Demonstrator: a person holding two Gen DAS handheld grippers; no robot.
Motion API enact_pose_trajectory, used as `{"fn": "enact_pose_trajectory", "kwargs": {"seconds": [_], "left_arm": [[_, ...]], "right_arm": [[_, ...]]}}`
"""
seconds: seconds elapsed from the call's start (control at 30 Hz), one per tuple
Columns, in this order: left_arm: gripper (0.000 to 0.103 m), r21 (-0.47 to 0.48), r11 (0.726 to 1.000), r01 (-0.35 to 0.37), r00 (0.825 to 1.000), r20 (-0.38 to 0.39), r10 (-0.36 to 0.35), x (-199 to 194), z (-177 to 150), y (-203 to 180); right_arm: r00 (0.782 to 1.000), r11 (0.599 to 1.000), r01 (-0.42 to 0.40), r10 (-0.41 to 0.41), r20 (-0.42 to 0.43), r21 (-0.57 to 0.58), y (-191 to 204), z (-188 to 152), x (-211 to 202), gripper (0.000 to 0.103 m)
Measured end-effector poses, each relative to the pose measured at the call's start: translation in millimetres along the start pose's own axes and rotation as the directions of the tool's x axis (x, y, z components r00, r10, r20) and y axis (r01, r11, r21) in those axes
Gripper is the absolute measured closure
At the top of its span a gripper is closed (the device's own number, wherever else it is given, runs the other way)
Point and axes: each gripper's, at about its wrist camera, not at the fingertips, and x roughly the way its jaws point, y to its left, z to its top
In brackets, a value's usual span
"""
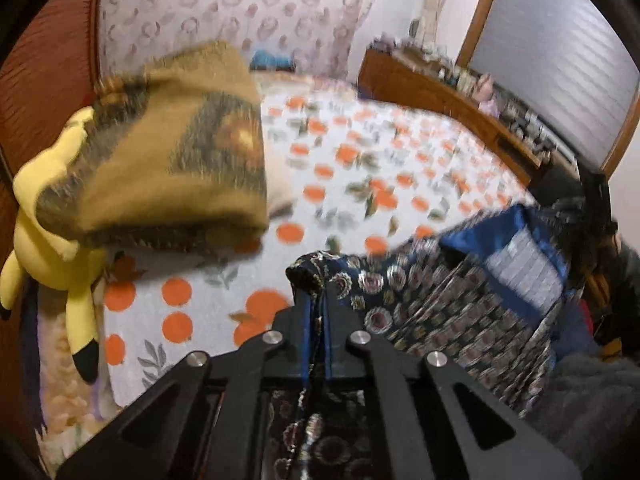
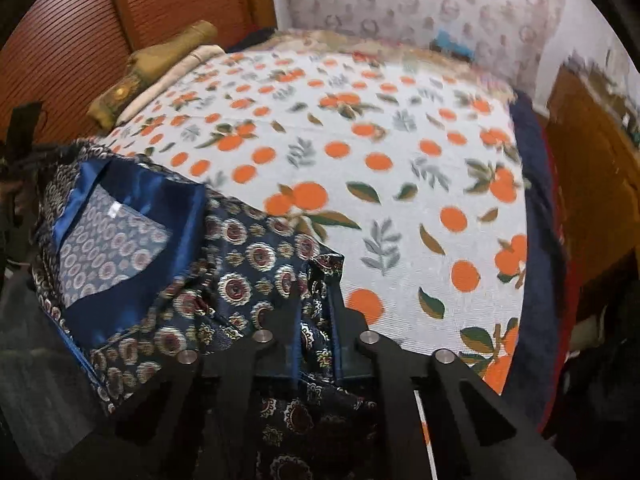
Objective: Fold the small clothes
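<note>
both grippers (image 1: 316,300) (image 2: 316,300) on patterned garment (image 2: 240,264)

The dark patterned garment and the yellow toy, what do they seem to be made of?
The patterned garment looks like woven brocade with shiny metallic-looking medallions, lined in glossy blue satin-like cloth. The yellow toy seems soft plush, matte and rounded, though blur leaves this unsure.

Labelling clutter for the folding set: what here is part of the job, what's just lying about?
Job: patterned navy garment, left gripper and right gripper, both shut on it.
Lying about: yellow plush toy, folded mustard blanket, orange-print bedsheet.
</note>
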Motion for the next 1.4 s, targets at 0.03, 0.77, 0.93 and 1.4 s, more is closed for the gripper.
{"fn": "enact_pose_trajectory", "kwargs": {"seconds": [0.03,0.77,0.93,1.4], "left_arm": [[0.102,0.002,1.000,0.003,1.000,0.027,-0.003,-7,4,-3],[0.101,-0.063,0.990,-0.122,0.931,0.340,0.137,-54,244,46],[0.100,-0.068,0.990,-0.122,0.970,0.201,0.133,3,216,57],[0.072,0.074,0.981,-0.178,0.984,0.017,0.178,45,129,14]], "right_arm": [[1.000,1.000,0.010,-0.010,0.026,0.000,3,1,-6,0.098],[0.791,0.915,0.383,-0.395,0.467,0.125,-70,206,-132,0.092],[0.891,0.927,0.300,-0.356,0.281,0.224,-116,208,-48,0.077],[0.964,0.967,0.185,-0.213,0.159,0.176,-75,114,18,0.056]]}}
